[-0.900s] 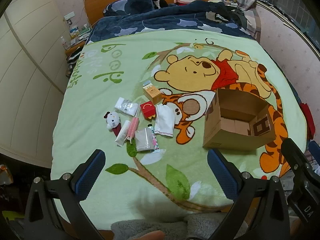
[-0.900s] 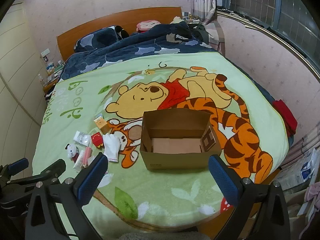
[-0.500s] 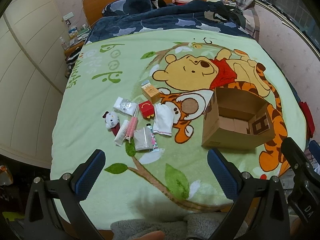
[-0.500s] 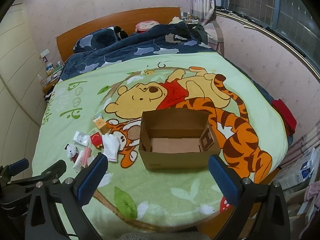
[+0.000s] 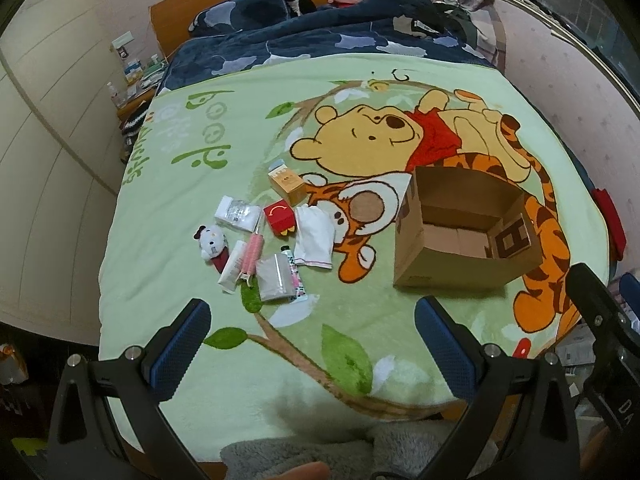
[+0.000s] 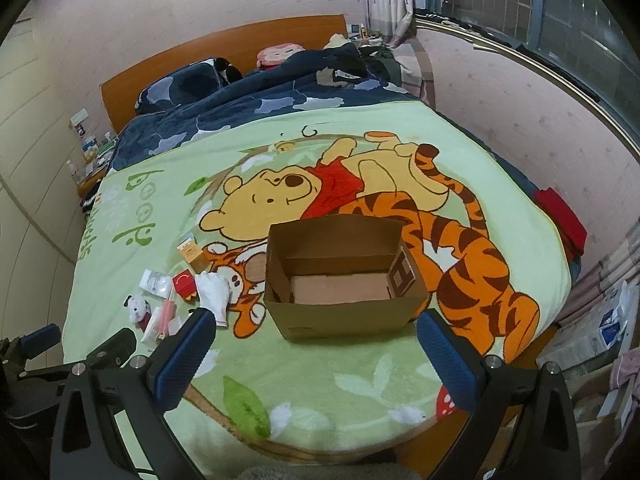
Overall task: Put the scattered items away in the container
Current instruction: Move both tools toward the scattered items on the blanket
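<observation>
An open cardboard box [image 5: 460, 256] [image 6: 344, 308] stands empty on the green Pooh blanket. Left of it lie scattered items: an orange carton [image 5: 286, 182], a red fries-style box [image 5: 280, 218], a white cloth [image 5: 314, 236], a clear packet [image 5: 238, 214], a white plush toy [image 5: 212, 240], a pink tube [image 5: 252, 252], a grey pouch [image 5: 274, 276]. They also show in the right wrist view, around the white cloth [image 6: 214, 292]. My left gripper [image 5: 312, 344] is open and empty above the blanket's near edge. My right gripper [image 6: 316, 354] is open and empty in front of the box.
A dark blue duvet [image 5: 320, 44] and pillows lie at the head of the bed. A wardrobe [image 5: 48, 160] stands along the left. A cluttered nightstand [image 5: 132, 80] is at the far left. Boxes [image 6: 592, 332] lie on the floor at right.
Both grippers have shifted slightly; the views have drifted a little. Nothing on the bed has moved.
</observation>
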A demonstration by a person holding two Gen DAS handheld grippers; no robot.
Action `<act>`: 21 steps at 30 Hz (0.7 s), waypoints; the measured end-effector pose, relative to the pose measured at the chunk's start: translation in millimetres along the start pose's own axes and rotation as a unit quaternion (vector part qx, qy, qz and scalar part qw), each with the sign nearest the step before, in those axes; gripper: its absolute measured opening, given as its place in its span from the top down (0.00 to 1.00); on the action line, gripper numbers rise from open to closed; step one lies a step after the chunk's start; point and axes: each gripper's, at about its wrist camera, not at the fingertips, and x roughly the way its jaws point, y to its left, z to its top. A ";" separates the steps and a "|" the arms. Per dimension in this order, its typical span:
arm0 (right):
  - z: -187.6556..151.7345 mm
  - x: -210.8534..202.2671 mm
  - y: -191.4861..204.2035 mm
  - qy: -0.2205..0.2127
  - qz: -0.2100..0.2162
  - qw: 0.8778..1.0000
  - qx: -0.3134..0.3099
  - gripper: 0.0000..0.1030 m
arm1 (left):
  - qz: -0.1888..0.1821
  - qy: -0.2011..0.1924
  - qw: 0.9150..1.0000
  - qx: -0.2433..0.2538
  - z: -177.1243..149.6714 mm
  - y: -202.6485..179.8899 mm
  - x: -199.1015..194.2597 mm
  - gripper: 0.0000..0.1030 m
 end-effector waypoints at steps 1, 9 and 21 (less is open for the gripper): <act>-0.2 -0.1 -1.0 0.000 -0.001 1.000 0.001 0.00 | 0.000 0.000 1.000 0.001 0.5 -0.5 0.2 0.00; -2.8 -0.3 -11.1 0.000 -0.009 1.000 0.017 0.00 | -0.008 0.004 1.000 0.021 -0.4 -12.3 1.8 0.00; -39.1 57.3 51.2 0.023 0.062 0.993 -0.098 0.00 | 0.018 0.082 0.995 -0.058 -40.2 47.4 66.8 0.00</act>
